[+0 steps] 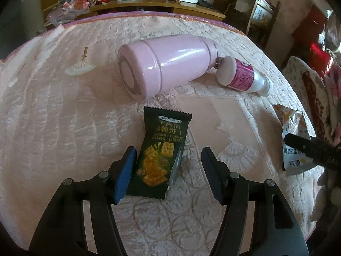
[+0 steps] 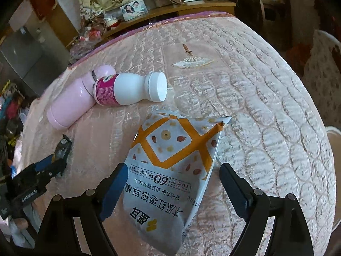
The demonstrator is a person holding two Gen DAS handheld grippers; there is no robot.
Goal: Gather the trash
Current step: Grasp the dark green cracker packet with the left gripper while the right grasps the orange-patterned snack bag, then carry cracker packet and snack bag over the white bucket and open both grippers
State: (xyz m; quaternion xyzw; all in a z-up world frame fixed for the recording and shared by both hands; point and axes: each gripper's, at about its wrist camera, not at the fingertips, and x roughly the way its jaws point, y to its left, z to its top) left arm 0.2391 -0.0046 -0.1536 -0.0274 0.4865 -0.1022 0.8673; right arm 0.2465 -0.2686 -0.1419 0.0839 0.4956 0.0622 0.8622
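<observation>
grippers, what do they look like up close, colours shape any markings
Both are alike: the left gripper and the right gripper have black linkage arms joined by round silver pivot pins, ending in two flat fingers faced with blue textured pads. Seen from the right wrist view, the left gripper's black body carries small white lettering. No cables or sleeves show clearly.

A: Left gripper (image 1: 168, 166): black angular linkage arms, round silver pivot pins, blue ribbed pads.
B: Right gripper (image 2: 173, 183): same black frame, silver pins, blue pads.
A: Any markings?
B: White "GenRobot.AI" lettering on the left unit's black body.
</observation>
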